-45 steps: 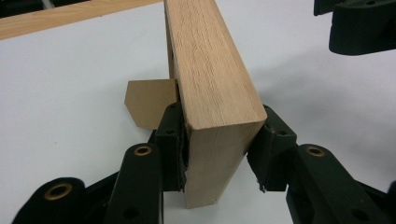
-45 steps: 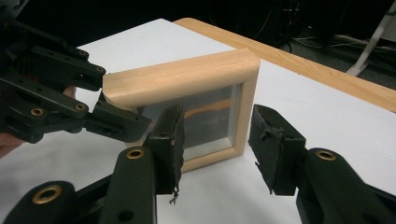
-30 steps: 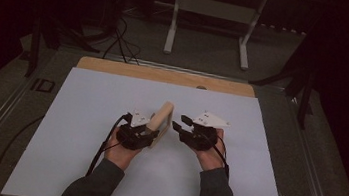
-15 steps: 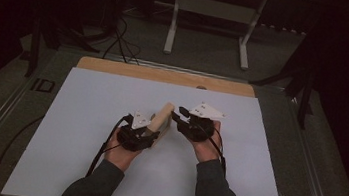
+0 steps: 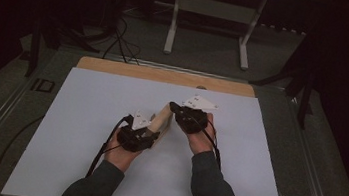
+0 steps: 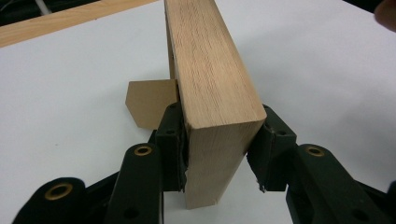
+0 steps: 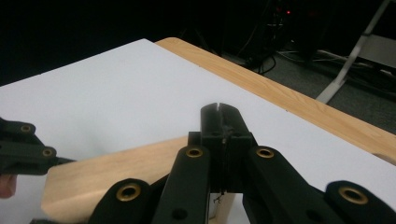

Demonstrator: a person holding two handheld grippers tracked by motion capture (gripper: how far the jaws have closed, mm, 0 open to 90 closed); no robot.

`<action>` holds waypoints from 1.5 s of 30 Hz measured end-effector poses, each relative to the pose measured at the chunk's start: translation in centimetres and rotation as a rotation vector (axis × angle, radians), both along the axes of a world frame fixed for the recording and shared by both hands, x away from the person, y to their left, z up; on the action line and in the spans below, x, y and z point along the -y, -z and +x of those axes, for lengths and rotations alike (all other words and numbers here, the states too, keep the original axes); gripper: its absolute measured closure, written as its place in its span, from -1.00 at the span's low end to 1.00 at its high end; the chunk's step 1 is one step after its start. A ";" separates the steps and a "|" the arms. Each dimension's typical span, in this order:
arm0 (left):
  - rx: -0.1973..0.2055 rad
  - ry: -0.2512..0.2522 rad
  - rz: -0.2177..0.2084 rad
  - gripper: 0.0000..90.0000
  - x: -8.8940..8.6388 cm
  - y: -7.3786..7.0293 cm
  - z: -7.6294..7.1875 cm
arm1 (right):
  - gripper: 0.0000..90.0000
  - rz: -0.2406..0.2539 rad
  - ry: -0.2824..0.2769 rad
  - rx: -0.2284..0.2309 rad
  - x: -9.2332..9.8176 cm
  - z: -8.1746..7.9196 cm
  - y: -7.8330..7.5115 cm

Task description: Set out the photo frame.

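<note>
L claw (image 6: 219, 154) grips wood block (image 6: 210, 79); R claw (image 7: 219, 121) just closed (empty).

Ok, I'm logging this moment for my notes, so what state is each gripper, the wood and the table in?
Wooden block: lifted off the sheet, clamped at one end, a thin tan piece beside it.
Left gripper: shut on the wooden block, pads pressing its two faces.
Right gripper: jaws just closed, meeting above the block's far end, nothing visible between them.
White sheet: flat on the table.
</note>
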State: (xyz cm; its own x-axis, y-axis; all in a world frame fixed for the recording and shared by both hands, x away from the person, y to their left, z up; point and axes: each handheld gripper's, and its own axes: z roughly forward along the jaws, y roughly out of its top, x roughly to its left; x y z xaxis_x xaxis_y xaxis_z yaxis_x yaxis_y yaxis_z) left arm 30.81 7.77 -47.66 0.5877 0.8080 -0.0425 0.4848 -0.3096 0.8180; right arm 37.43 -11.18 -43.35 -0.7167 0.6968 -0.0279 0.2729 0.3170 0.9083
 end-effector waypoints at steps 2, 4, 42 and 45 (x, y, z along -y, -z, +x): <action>0.001 0.000 0.000 0.34 0.0 0.0 0.0 | 1.00 0.007 -0.007 -0.010 -0.3 0.3 0.0; 0.002 -0.001 -0.002 0.34 0.0 0.0 0.0 | 1.00 -0.005 -0.003 -0.014 -0.7 0.7 0.1; 0.010 0.009 0.021 0.33 0.0 0.0 -0.1 | 1.00 -0.089 0.029 -0.066 -2.7 3.3 1.2; 0.011 0.002 0.021 0.33 -0.1 0.0 -0.1 | 1.00 -0.092 0.031 -0.067 -2.6 3.2 1.2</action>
